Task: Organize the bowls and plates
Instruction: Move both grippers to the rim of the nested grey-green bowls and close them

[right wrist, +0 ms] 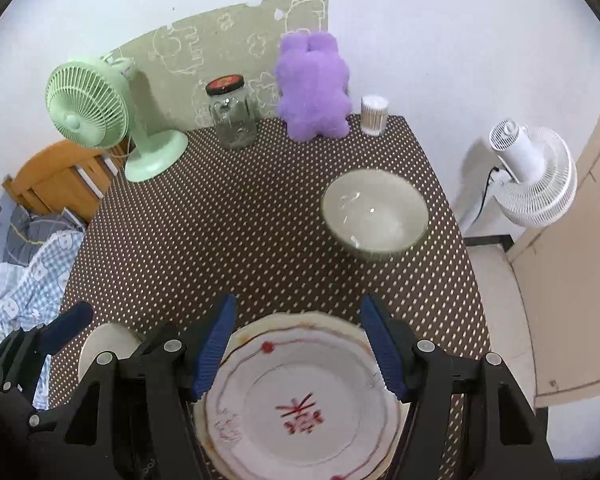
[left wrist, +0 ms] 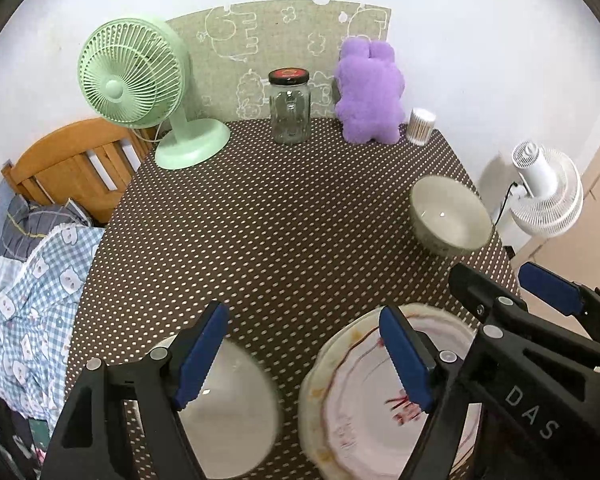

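A white plate with a red pattern (right wrist: 300,408) lies on a cream-rimmed plate (right wrist: 396,428) at the table's near edge. My right gripper (right wrist: 300,348) hovers open above them with nothing between its pads. Left of the stack sits a plain white dish (left wrist: 228,412), blurred. My left gripper (left wrist: 304,360) is open over the gap between that dish and the patterned plate (left wrist: 372,400), holding nothing. A pale green bowl (right wrist: 374,212) stands upright toward the far right; in the left wrist view the bowl (left wrist: 450,216) is near the table's right edge. The right gripper (left wrist: 496,276) shows there too, and the left gripper (right wrist: 44,332) in the right wrist view.
On the brown dotted tablecloth (left wrist: 280,220), along the back wall, stand a green desk fan (left wrist: 140,88), a glass jar with a dark lid (left wrist: 290,108), a purple plush toy (left wrist: 370,92) and a small cotton-swab tub (left wrist: 420,126). A white floor fan (right wrist: 536,176) stands right; a wooden chair (left wrist: 76,164) and bedding are left.
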